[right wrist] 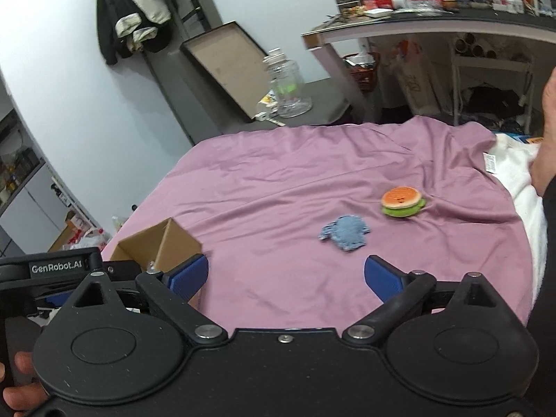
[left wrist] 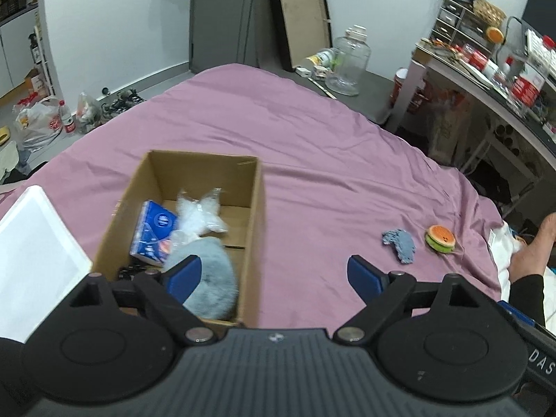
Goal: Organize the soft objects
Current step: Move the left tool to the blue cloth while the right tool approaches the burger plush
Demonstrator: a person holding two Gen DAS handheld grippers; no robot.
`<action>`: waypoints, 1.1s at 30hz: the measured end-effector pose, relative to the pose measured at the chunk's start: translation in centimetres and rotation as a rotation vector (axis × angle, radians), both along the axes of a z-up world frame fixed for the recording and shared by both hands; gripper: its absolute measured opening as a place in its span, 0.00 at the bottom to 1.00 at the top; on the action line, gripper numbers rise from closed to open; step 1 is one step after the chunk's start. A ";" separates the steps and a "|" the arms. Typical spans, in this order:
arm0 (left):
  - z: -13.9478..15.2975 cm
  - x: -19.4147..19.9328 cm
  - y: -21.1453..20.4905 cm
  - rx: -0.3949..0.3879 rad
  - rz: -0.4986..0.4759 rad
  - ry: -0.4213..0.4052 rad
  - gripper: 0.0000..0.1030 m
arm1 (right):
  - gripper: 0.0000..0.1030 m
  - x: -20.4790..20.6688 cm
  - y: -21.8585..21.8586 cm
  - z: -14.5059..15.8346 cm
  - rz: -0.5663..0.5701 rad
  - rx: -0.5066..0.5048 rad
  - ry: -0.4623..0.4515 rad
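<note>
An open cardboard box (left wrist: 255, 208) stands on the purple sheet (left wrist: 312, 146). Inside it lie a grey fluffy toy (left wrist: 212, 274), a blue tissue pack (left wrist: 154, 231) and a clear plastic bag (left wrist: 201, 213). My left gripper (left wrist: 272, 276) is open, its left finger over the box's near end, nothing between the pads. To the right lie a blue knitted piece (left wrist: 401, 243) and a burger plush (left wrist: 440, 238). My right gripper (right wrist: 286, 276) is open just short of the blue knitted piece (right wrist: 344, 232); the burger plush (right wrist: 401, 201) is beyond it. The box corner (right wrist: 163, 243) shows at left.
A white lid or bin (left wrist: 34, 253) sits left of the box. A glass jar (left wrist: 349, 60) and a framed board (left wrist: 300, 14) stand past the bed. A cluttered desk (left wrist: 486, 76) is at right. A person's arm (right wrist: 545, 160) and white cloth (right wrist: 514, 170) border the right edge.
</note>
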State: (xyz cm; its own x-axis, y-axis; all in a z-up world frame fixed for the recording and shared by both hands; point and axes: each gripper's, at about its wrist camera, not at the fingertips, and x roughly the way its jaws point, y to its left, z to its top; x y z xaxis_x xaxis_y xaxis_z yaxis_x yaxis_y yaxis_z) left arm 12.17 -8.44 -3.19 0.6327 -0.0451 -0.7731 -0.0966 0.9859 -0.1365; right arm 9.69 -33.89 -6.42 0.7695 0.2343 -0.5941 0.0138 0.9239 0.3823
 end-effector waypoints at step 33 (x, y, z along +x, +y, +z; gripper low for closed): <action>-6.1 8.1 -11.6 -0.025 -0.102 0.038 0.85 | 0.87 8.4 -10.0 -5.5 0.018 -0.082 0.078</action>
